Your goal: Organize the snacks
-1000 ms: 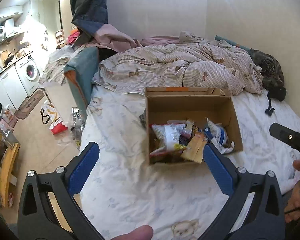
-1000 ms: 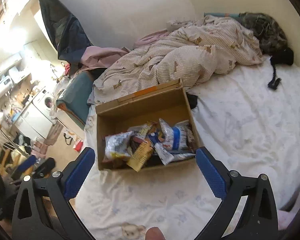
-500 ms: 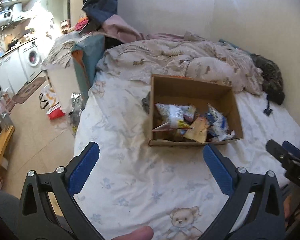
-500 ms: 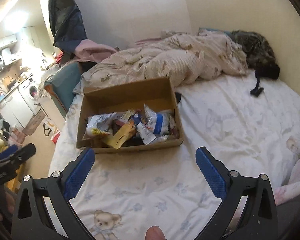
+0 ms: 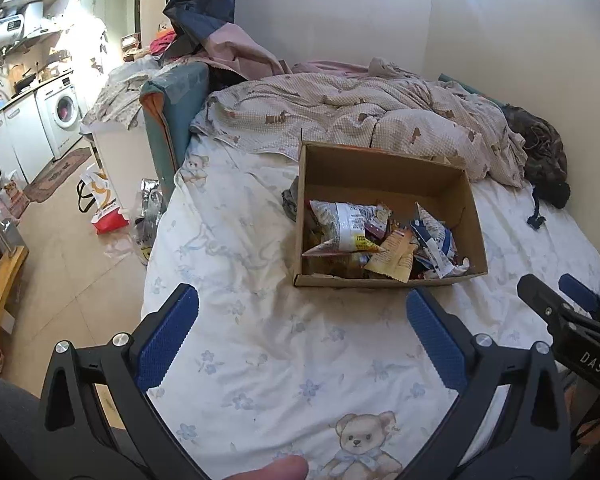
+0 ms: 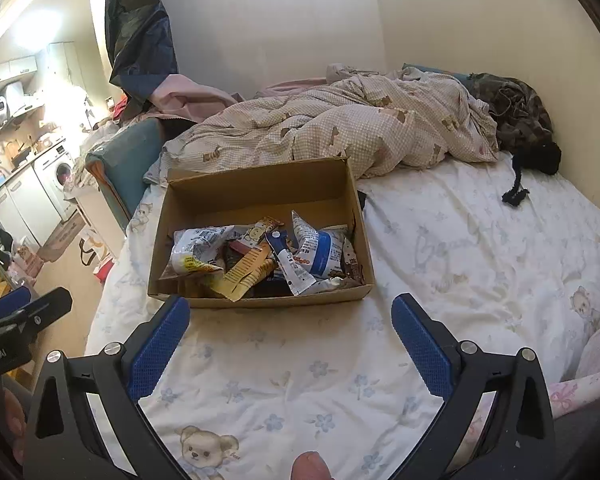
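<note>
An open cardboard box (image 5: pixel 380 168) (image 6: pixel 260 188) stands on the bed and holds several snack packets (image 5: pixel 348 228) (image 6: pixel 312 248), piled at its near end. My left gripper (image 5: pixel 302 304) is open and empty, held over the sheet just short of the box's near wall. My right gripper (image 6: pixel 290 312) is open and empty, also just short of the box. Each gripper shows at the edge of the other's view: the right one in the left wrist view (image 5: pixel 572 312), the left one in the right wrist view (image 6: pixel 24 308).
The bed sheet (image 5: pixel 284 344) has a bear and flower print. A rumpled checked duvet (image 5: pixel 360 116) lies behind the box. Dark clothing (image 6: pixel 516 112) lies by the wall at the far right. The floor (image 5: pixel 64 248) with bags lies left of the bed.
Both grippers have pulled back and risen from the box, so the box now lies farther ahead and more of the sheet shows. Both stay open and empty.
</note>
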`<action>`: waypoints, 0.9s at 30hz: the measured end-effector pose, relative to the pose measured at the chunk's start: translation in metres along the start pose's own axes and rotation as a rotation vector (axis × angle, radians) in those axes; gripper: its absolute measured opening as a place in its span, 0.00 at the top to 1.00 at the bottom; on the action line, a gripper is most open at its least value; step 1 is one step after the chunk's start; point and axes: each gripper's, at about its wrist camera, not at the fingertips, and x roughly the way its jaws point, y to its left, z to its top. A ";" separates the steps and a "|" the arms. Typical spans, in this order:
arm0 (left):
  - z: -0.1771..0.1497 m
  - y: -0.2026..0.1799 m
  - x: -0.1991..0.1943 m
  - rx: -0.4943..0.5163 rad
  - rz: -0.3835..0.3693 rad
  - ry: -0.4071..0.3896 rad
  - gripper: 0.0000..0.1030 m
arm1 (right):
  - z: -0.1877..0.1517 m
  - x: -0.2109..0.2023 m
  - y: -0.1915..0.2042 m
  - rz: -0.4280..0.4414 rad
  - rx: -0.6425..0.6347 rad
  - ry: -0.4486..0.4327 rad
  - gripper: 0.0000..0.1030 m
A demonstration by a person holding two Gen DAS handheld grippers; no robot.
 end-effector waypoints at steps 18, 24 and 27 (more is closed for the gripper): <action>0.000 -0.002 0.001 -0.001 -0.011 0.010 0.00 | 0.002 -0.001 0.003 -0.013 -0.014 -0.011 0.00; 0.000 -0.001 0.000 -0.001 -0.011 0.009 0.00 | 0.001 -0.001 0.003 -0.015 -0.015 -0.012 0.00; 0.000 -0.001 0.001 -0.003 -0.012 0.012 0.00 | 0.002 -0.001 0.003 -0.014 -0.014 -0.013 0.00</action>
